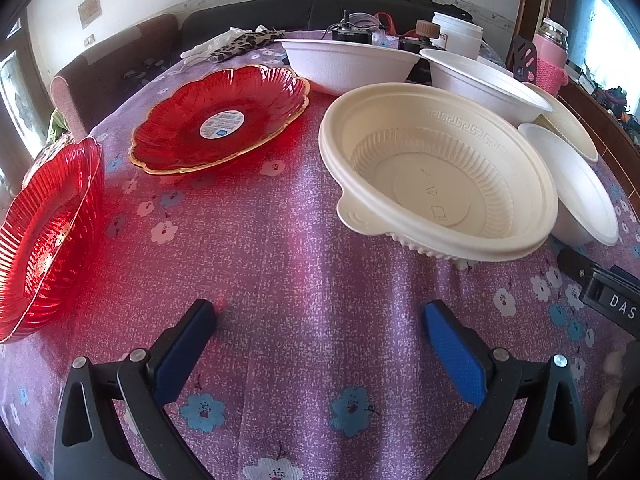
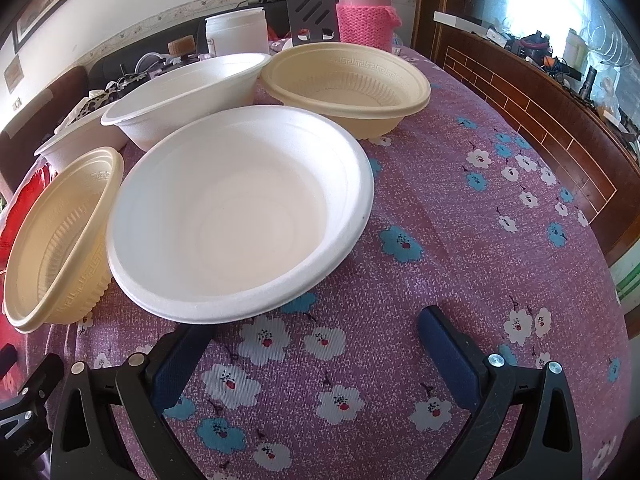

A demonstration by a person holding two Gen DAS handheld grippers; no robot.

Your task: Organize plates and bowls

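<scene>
Red plates [image 1: 218, 118] — two; cream bowls [image 1: 440, 176] two, white bowls [image 2: 240, 216] three — both grippers [image 1: 320, 320] [image 2: 316, 328] wide, empty.

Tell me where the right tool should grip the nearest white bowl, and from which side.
Grip the near rim of the white bowl, coming in low from the front. The flat rim overhangs the cloth just ahead of the right tool, which is open. The beige bowl crowds its left side, so the near edge looks easiest.
</scene>
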